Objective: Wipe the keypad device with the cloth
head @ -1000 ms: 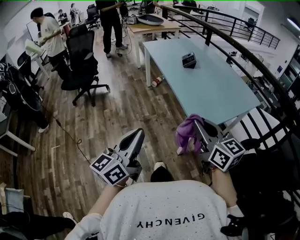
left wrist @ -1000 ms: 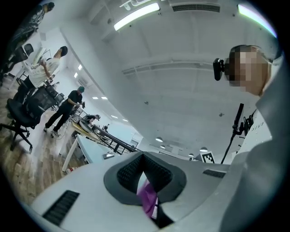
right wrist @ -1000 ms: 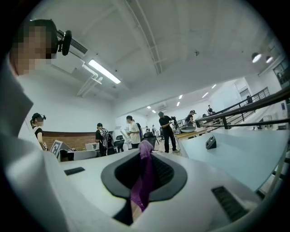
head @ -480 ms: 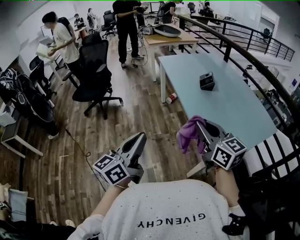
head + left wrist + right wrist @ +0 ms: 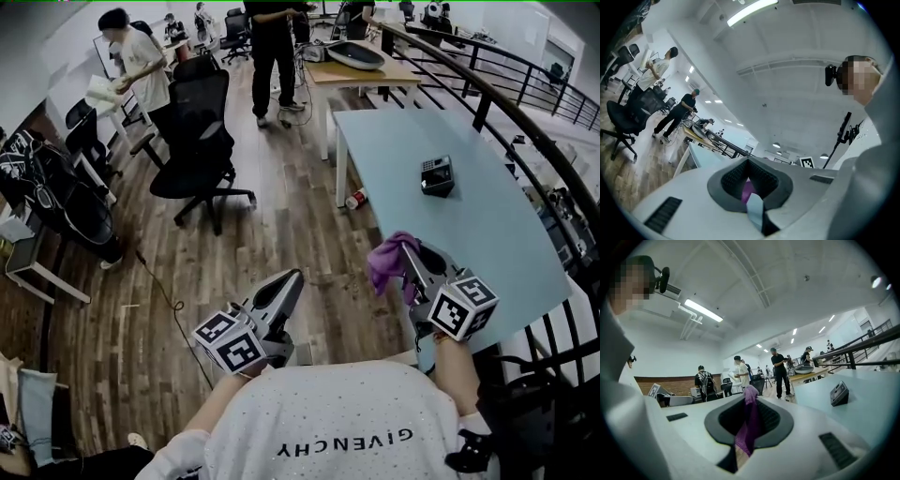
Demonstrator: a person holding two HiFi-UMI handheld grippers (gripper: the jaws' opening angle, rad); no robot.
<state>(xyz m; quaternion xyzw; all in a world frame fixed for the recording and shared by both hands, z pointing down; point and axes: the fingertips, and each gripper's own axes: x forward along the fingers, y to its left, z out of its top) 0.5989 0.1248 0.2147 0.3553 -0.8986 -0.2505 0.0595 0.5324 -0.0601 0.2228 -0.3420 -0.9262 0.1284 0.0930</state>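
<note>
Head view: the left gripper (image 5: 291, 279) is at 7 o'clock in the frame, over the wood floor (image 5: 141, 309). Its jaws are clenched to a taper with nothing in them. The right gripper (image 5: 409, 253) is at 5 o'clock, at the near edge of the pale blue table (image 5: 487, 234), and is clamped on the purple cloth (image 5: 386, 262). The cloth is bunched and limp, spilling off the tips toward 10 o'clock. The keypad device (image 5: 437, 175) sits on the table at 1 o'clock from the right gripper, well apart from it and the cloth. It's a small dark box with a lighter panel on its top face, lying alone on the bare tabletop. A red can (image 5: 355, 199) lies on the floor by the table leg. A black office chair (image 5: 202, 122) stands at 11 o'clock, and people stand beyond it.

Left gripper view: the pads are closed together, gripping nothing. A thin slit between them shows a bit of purple and pale blue behind. People and desks are far off at 9 o'clock.

Right gripper view: the jaws are pinched on the cloth. A purple fold stands up past the tips and a strip hangs down between the pads. The device is at 3 o'clock on the tabletop, a wedge shape with its sloped face toward the camera. The keys are too small to make out.
</note>
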